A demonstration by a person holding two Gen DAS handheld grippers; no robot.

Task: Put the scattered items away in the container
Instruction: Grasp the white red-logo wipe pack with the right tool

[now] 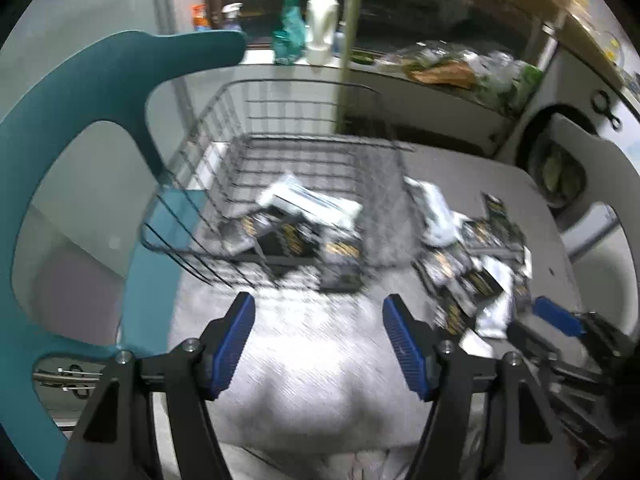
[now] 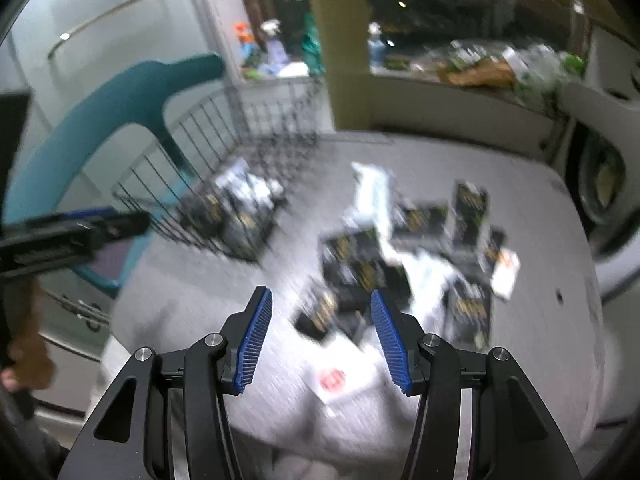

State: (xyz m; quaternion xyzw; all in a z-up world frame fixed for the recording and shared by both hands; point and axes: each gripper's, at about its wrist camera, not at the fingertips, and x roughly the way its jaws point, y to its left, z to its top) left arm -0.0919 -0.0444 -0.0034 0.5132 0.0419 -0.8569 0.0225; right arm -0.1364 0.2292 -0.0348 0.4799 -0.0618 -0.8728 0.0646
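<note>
My left gripper (image 1: pixel 318 312) hangs over bare table (image 1: pixel 304 360) just before the wire basket (image 1: pixel 280 148), which sits at the table's far left with several packets (image 1: pixel 304 224) lying in it and a chair (image 1: pixel 80 128) beside it to the left. To the basket's right, a heap of scattered packets (image 2: pixel 372 264) lies on the table, and my right gripper (image 2: pixel 320 312) hovers over the heap's near edge. Behind the table runs a ledge with bottles (image 1: pixel 320 20) standing on it.

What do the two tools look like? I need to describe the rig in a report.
Both match. The left tool and the right tool each have two matte black angular fingers joined by silver round-headed bolts, with bright blue ribbed pads on the inner faces. No cables or markings show. No sleeve is clearly visible.
</note>
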